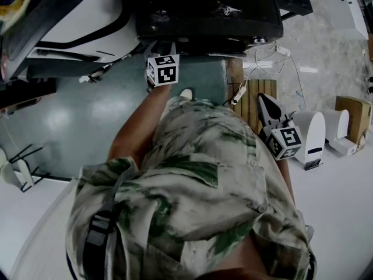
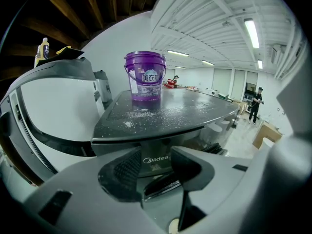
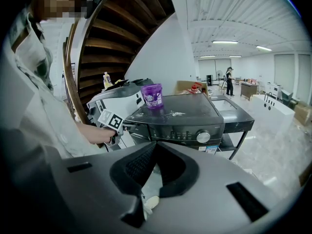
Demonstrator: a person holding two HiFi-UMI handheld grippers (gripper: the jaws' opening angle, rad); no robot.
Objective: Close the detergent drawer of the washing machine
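The left tongs [image 2: 157, 152] stand apart with the detergent drawer [image 2: 156, 161] dead ahead between their tips, at or very near its branded front. They hold nothing, which suits a push, not a pull. Whether the drawer sits flush in the washing machine [image 3: 195, 116] I cannot tell. Above and beyond these tongs a purple bucket [image 2: 145, 79] stands on the lid amid spilled powder [image 2: 146, 113]. The right tongs [image 3: 155, 147] are together and empty, held well back from the machine – probably just kept clear.
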